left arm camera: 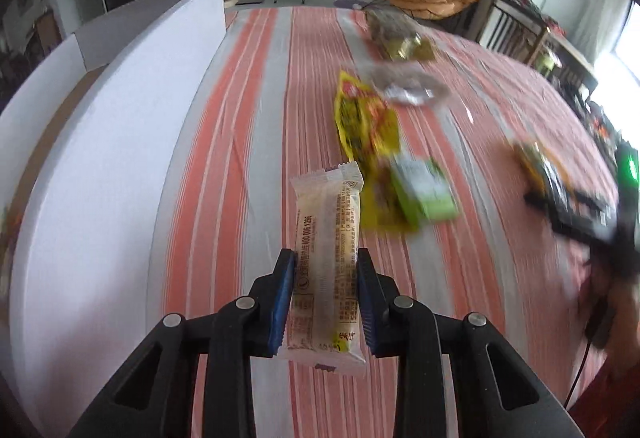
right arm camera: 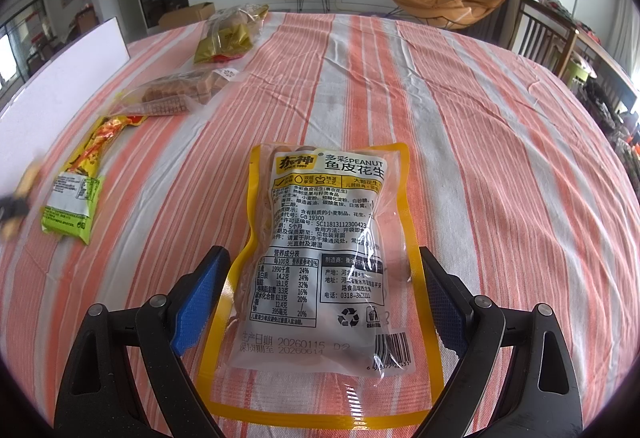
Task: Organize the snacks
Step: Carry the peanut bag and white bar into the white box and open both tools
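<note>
Between my left gripper's blue ribbed fingers sits a long snack bar, clamped at its sides and lifted above the striped cloth of the desk. Its wrapper is translucent, crimped at both ends, pale with a yellow stripe; the digits "400 006 1296" run along one edge. To its left stands a white box with flat matte walls.

Under my right gripper lies a peanut bag, flat on the cloth, back side up, with the fingers spread wide on either side and not touching it. The bag is clear, glossy plastic with a yellow border; it reads "PEANUT", "GB 19300" and dates "20260115" and "20260614", plus a nutrition table and barcode.

Farther left lie a yellow-and-green packet, a clear bag of brown cakes and a gold-trimmed bag, well apart from the peanut bag.
</note>
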Available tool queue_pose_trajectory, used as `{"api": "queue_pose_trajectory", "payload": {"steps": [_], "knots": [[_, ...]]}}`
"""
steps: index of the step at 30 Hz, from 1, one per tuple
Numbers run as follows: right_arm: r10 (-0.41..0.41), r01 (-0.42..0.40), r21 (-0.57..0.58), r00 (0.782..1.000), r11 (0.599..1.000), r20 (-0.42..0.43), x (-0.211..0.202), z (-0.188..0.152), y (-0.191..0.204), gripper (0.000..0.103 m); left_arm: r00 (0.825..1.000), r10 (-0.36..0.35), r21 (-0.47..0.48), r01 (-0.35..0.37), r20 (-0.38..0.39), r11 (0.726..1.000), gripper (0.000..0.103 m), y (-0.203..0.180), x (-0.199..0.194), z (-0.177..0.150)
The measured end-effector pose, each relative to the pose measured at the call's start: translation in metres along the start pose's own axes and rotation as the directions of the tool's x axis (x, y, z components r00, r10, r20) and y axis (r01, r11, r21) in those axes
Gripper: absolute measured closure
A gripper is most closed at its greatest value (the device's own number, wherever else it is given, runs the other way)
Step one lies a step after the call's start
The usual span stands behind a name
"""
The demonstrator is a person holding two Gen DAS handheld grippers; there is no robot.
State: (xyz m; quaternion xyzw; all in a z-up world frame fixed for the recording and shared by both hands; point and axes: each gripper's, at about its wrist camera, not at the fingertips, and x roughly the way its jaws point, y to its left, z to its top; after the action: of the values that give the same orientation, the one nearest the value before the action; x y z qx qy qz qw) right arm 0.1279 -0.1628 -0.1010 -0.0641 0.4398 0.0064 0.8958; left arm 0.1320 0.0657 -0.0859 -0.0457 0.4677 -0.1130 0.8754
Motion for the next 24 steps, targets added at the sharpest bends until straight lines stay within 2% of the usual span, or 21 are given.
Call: {"api": "queue_pose_trajectory", "payload": {"steps": [1,2,3,4,6,9,10,11,12,13,14,15,16,19,21,22,23,24], "knots": [[0.0,0.0,0.0,1.0,1.0,0.0,0.0,0.0,0.0,0.01,1.0,0.007,0.024,-0.007,-0.013,1.0,0.049,-0.004,-0.003,-0.01],[0.0,0.0,0.0,1.0,1.0,0.0,0.0,0.0,0.0,0.01,1.0,0.007,0.053,-0.005,-0.031,0.999,0.021,-0.008,-0.003,-0.02],[0.0,0.0,0.0,1.0,1.0,0.0,0.0,0.0,0.0,0.01,0.999,0.006,0.07,-0.004,-0.036,0.998,0.01,-0.009,-0.003,-0.025],[0.0,0.0,0.0,1.0,1.0,0.0,0.0,0.0,0.0,0.01,1.0,0.011,0.095,-0.009,-0.022,0.995,0.005,-0.01,-0.002,-0.03],[0.0,0.0,0.0,1.0,1.0,0.0,0.0,0.0,0.0,0.01,0.999,0.036,0.11,-0.033,-0.026,0.993,0.005,-0.011,0.003,-0.031],[0.0,0.0,0.001,1.0,1.0,0.0,0.0,0.0,0.0,0.01,0.998,-0.01,0.061,0.014,-0.069,0.998,0.004,-0.001,0.017,-0.027],[0.001,-0.001,0.001,1.0,1.0,0.0,0.0,0.0,0.0,0.01,0.999,-0.01,0.065,0.013,-0.05,0.998,0.004,-0.002,0.016,-0.027],[0.001,-0.001,0.001,1.0,1.0,0.0,0.0,0.0,-0.001,0.01,0.999,-0.008,0.071,0.012,-0.053,0.997,0.006,-0.003,0.018,-0.027],[0.001,-0.001,0.001,1.0,1.0,0.0,0.0,0.0,0.0,0.01,0.999,0.008,0.09,-0.004,-0.043,0.996,0.011,-0.006,0.017,-0.027],[0.001,-0.001,0.001,1.0,1.0,0.0,0.0,0.0,0.0,0.01,0.999,0.031,0.117,-0.027,-0.025,0.993,0.031,-0.01,0.015,-0.028],[0.0,0.0,0.001,1.0,1.0,0.0,0.0,0.0,0.0,0.01,1.0,0.007,0.138,-0.007,0.003,0.99,0.065,-0.012,0.01,-0.029],[0.002,-0.002,0.002,1.0,1.0,0.0,0.0,0.0,0.0,0.01,1.0,0.009,0.143,-0.011,0.009,0.99,0.073,-0.014,0.008,-0.03],[0.002,-0.002,0.002,1.0,1.0,0.0,0.0,0.0,-0.001,0.01,1.0,0.012,0.142,-0.012,0.001,0.99,0.073,-0.014,0.008,-0.03],[0.005,-0.005,0.004,1.0,1.0,0.0,0.0,0.0,-0.001,0.009,0.999,-0.05,0.078,0.05,-0.001,0.996,0.073,-0.004,0.003,-0.031],[0.01,-0.01,0.004,1.0,1.0,-0.025,-0.001,0.002,-0.003,0.016,0.993,-0.121,0.012,0.121,0.018,0.993,0.073,0.003,-0.006,-0.031],[0.01,-0.009,0.008,0.999,1.0,-0.048,-0.004,0.004,-0.004,0.034,0.988,-0.148,-0.01,0.148,0.034,0.989,0.073,0.005,-0.012,-0.03],[0.033,-0.032,0.023,0.998,0.999,-0.058,-0.006,0.007,-0.006,0.044,0.982,-0.179,-0.031,0.181,0.055,0.983,0.073,0.006,-0.02,-0.029],[0.069,-0.064,0.064,0.994,0.996,-0.086,-0.008,0.01,-0.01,0.044,0.976,-0.204,-0.047,0.207,0.072,0.977,0.073,0.009,-0.027,-0.028]]}}
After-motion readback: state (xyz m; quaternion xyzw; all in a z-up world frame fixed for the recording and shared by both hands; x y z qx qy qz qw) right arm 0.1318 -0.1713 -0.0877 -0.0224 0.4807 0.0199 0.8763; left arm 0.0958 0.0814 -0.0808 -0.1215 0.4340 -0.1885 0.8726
